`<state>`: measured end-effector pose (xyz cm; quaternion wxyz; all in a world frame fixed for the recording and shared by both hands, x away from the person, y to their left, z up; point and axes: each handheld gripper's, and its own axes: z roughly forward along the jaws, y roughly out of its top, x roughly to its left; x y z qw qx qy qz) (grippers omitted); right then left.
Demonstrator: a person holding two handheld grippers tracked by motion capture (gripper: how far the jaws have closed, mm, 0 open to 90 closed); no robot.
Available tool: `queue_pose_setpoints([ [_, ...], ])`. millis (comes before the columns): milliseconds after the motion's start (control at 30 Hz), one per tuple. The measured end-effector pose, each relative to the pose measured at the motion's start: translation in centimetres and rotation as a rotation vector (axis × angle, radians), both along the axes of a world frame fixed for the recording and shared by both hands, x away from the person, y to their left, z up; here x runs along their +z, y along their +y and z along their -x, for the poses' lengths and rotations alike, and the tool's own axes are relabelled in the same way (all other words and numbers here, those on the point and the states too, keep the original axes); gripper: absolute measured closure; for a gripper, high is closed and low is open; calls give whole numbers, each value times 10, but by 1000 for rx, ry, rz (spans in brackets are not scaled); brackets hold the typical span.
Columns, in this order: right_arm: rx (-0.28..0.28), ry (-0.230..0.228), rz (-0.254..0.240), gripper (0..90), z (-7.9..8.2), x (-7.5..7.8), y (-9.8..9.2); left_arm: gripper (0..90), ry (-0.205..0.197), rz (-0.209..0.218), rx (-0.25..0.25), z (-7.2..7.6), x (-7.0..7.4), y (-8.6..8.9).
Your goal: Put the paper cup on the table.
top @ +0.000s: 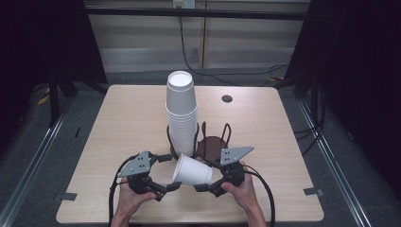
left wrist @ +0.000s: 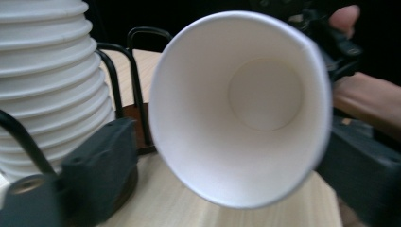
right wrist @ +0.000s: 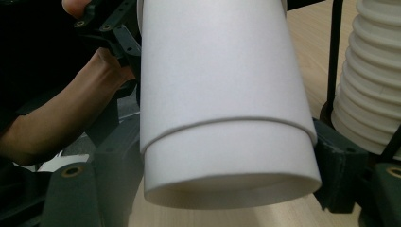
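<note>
While the right gripper (top: 204,185) seemingly pinches the light, crushable paper cup (top: 191,170) near its base, the left gripper (top: 168,172) stands spread beside the stiffer rim.

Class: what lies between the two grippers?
A paper cup on its side, mouth towards the left gripper, base end in the right gripper; clearest in the high view.

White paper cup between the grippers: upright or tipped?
Tipped on its side. The white paper cup lies level, its mouth toward the left gripper, its base end between the right gripper's jaws.
</note>
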<state>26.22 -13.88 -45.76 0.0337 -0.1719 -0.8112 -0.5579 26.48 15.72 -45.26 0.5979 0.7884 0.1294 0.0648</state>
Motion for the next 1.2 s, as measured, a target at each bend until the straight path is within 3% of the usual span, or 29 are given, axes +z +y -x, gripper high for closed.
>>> queue_pose_setpoints([
  [367,31,-18,9,238,1,1,7,0,-7,3,-63,-3,3,-12],
  [533,33,-24,16,237,1,1,7,18,33,24,-97,-6,-1,-15],
  [633,43,-25,18,235,0,0,7,36,34,31,-120,-7,-1,-18],
  [1033,51,-31,2,233,-2,1,8,31,66,90,-126,-12,0,-21],
  [1200,51,-32,13,232,-2,2,7,36,62,53,-132,-12,5,-24],
])
